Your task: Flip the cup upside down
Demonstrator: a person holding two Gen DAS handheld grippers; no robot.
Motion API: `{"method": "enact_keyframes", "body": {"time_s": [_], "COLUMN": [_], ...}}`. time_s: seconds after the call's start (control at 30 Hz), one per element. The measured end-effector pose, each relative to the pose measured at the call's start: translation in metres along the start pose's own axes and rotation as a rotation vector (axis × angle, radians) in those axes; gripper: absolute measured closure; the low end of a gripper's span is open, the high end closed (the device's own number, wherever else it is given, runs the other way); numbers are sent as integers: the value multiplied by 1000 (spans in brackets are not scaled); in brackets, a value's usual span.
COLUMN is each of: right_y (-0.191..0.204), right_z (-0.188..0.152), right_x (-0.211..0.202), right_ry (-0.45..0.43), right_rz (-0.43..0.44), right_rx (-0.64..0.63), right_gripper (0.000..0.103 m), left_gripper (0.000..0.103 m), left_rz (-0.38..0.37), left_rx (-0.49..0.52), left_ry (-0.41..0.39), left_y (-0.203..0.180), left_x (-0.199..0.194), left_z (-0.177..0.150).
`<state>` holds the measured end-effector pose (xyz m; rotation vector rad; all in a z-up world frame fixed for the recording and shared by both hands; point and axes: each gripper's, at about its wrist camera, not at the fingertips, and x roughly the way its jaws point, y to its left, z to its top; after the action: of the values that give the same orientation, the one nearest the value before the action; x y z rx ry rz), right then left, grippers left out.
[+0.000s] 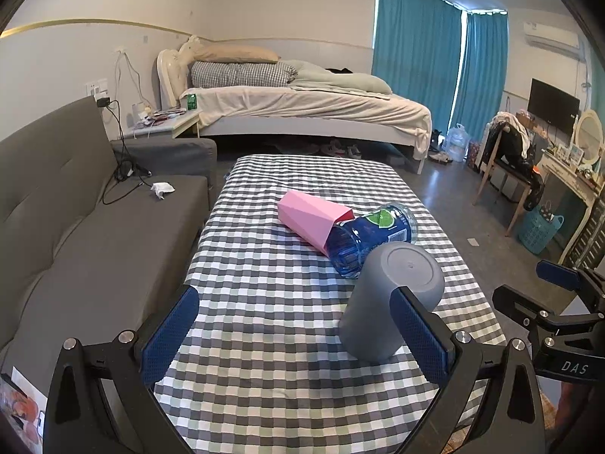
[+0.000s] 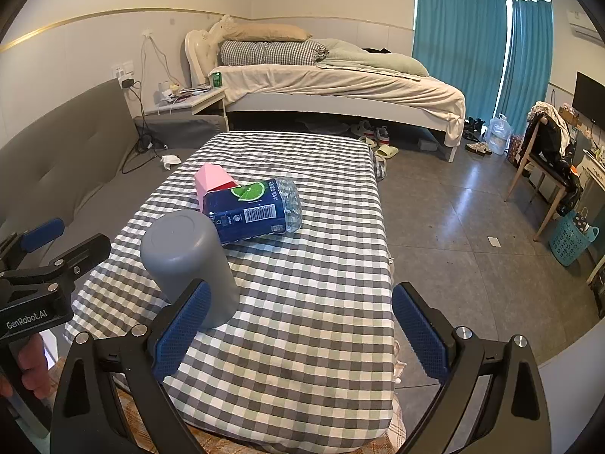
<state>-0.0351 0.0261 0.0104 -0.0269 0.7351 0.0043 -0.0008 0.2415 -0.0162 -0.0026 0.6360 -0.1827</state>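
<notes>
A grey cup (image 1: pixel 393 302) stands mouth-down on the checked tabletop (image 1: pixel 264 302), its flat base facing up, with the flip seemingly done. Both claws hang back at the near edge, spread wide and holding nothing. The left claw (image 1: pixel 297 336) has its right finger just in front of the cup's lower wall; the right claw (image 2: pixel 300 329) has its left finger in front of the same cup (image 2: pixel 189 265) from the other side. Whether either pad touches the cup cannot be told from these views.

Just behind the cup, a blue bottle (image 1: pixel 372 238) lies on its side with its neck inside a pink faceted cup (image 1: pixel 314 221), also lying down. The bottle seems to be near or against the grey cup's far side.

The risk from here is a careless pull-back: a finger this close could clip the cup's wall and tip it over or push it into the bottle. The cloth looks soft and slightly rumpled, which may leave the cup less steady, and the round bottle could roll if nudged.
</notes>
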Motion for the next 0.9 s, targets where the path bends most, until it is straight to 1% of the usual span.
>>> {"method": "enact_keyframes", "body": {"time_s": [0.33,0.9], "right_y": [0,0], "right_z": [-1,-2], "right_x": [1,3], "right_ry": [3,13], "right_rz": [0,-2], "right_rx": [4,5], "right_gripper": [6,6], "left_gripper": [0,0], "left_rz": [-2,-1], "left_rx": [14,11], "left_ry": [-17,-18], "left_y": [2,3], "left_x": [-4,-5], "left_z": [-1,0]}}
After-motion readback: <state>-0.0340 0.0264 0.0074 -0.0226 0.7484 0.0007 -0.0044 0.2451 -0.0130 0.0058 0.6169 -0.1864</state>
